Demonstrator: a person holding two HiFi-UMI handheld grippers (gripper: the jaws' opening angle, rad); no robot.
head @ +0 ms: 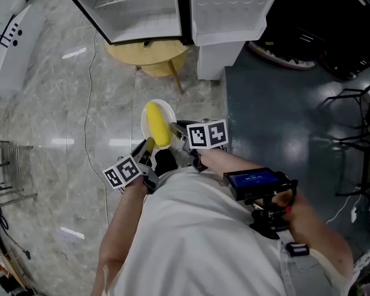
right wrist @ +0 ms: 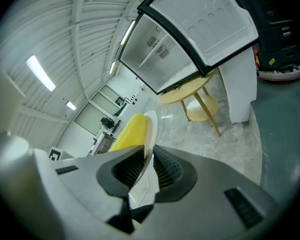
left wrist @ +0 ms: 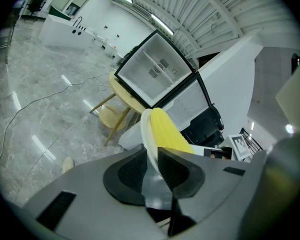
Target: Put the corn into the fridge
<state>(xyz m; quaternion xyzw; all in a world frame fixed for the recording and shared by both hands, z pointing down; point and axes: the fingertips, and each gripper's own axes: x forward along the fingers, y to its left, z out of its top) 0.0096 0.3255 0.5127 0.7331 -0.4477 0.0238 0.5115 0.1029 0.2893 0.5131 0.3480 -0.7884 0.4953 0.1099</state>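
Rig's pretty plain tbh. The person's wearing a loose white top point(head: 197, 233). The left gripper point(head: 149, 145) and right gripper point(head: 177, 130) look the same: a smooth light-grey shell, and black pads point(left wrist: 131, 173) with a fine ribbed texture set in rounded black surrounds. Each one carries a white cube with black square markers, the left cube point(head: 123, 171) and the right cube point(head: 208, 134). The right one's black handle also has a small black box with a blue-lit screen point(head: 253, 179) and a bit of red just under it.

No legible text, stickers point(left wrist: 159, 69) in fridge point(left wrist: 140, 84) blurred, screen point(head: 254, 179) print too small
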